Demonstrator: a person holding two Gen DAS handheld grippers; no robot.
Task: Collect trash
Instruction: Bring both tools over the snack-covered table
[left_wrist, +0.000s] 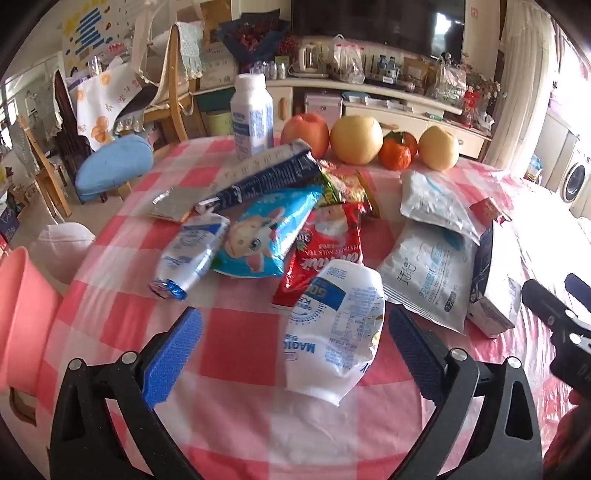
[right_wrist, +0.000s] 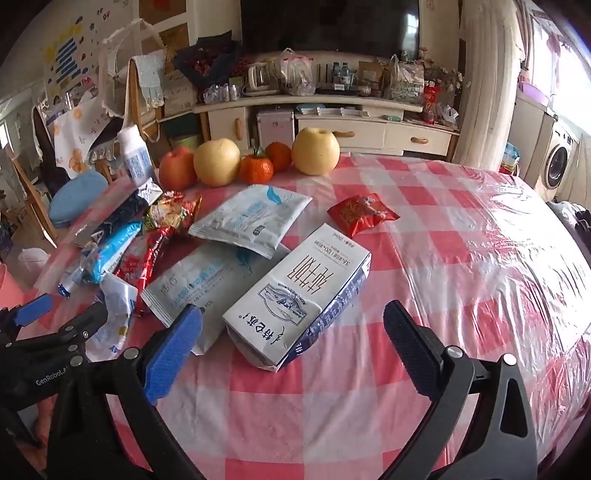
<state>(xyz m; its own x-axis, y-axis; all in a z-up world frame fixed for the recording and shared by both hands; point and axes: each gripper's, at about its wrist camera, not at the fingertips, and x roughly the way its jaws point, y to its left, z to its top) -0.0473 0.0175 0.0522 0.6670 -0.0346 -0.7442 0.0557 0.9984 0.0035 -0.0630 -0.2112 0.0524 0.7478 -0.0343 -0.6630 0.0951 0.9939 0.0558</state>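
Trash is spread over the worktop (right_wrist: 461, 236), which is covered in a red-and-white checked cloth. Milk carton (right_wrist: 301, 295) is taken as landmark: it lies flat on its side, directly ahead of the right gripper (right_wrist: 291, 354), whose jaws are spread wide with nothing held. Two pale blue-white pouches (right_wrist: 251, 218) are seen just left of the carton, one overlapping the other. A small red wrapper (right_wrist: 360, 214) lies beyond the carton, apart from it. Further left of the carton a pile of wrappers is found: red milk-tea sachet (left_wrist: 325, 251), blue cartoon packet (left_wrist: 266, 236), dark blue packet (left_wrist: 266, 181), crushed small bottle (left_wrist: 192, 254). A crumpled white bag (left_wrist: 332, 332) lies nearest, left of the carton, between the wide-open jaws of the left gripper (left_wrist: 291, 354); the right pad looks close to its edge, contact cannot be told. Nothing is gripped. Behind the carton, at the far worktop edge, fruit is lined up: apple (right_wrist: 177, 168), two pears (right_wrist: 316, 151), two oranges (right_wrist: 256, 169). An upright white bottle (left_wrist: 252, 114) stands left of the apple.
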